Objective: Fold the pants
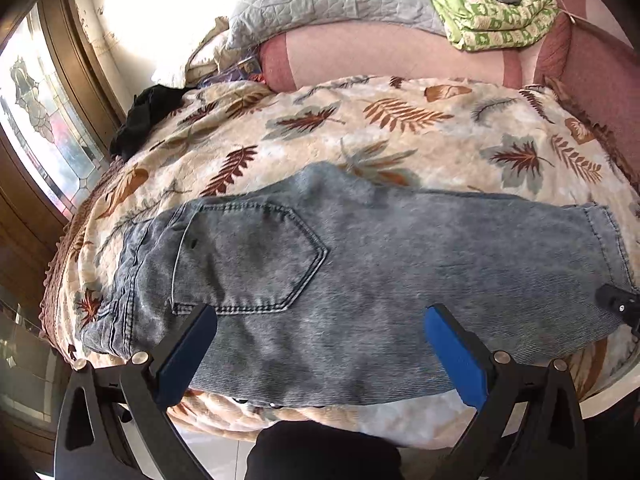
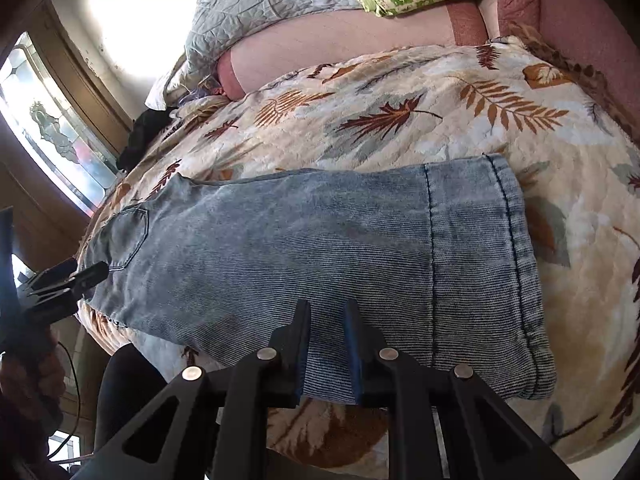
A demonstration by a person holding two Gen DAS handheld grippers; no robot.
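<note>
Light blue denim pants (image 1: 320,272) lie flat on a leaf-patterned blanket (image 1: 360,120), folded leg over leg, waistband to the left and hems to the right. My left gripper (image 1: 320,320) is open, its blue pads wide apart over the seat, just right of the back pocket (image 1: 256,256). My right gripper (image 2: 327,312) is narrowly open over the lower leg of the pants (image 2: 320,240), close to the near edge and left of the hem (image 2: 500,260). The left gripper shows at the far left of the right wrist view (image 2: 76,272).
The blanket covers a bed with pink cushions (image 1: 380,52) behind. A grey quilt (image 1: 328,0) and a folded green cloth (image 1: 496,12) lie at the back. A black garment (image 1: 148,116) sits at the bed's left edge by a window (image 1: 40,112).
</note>
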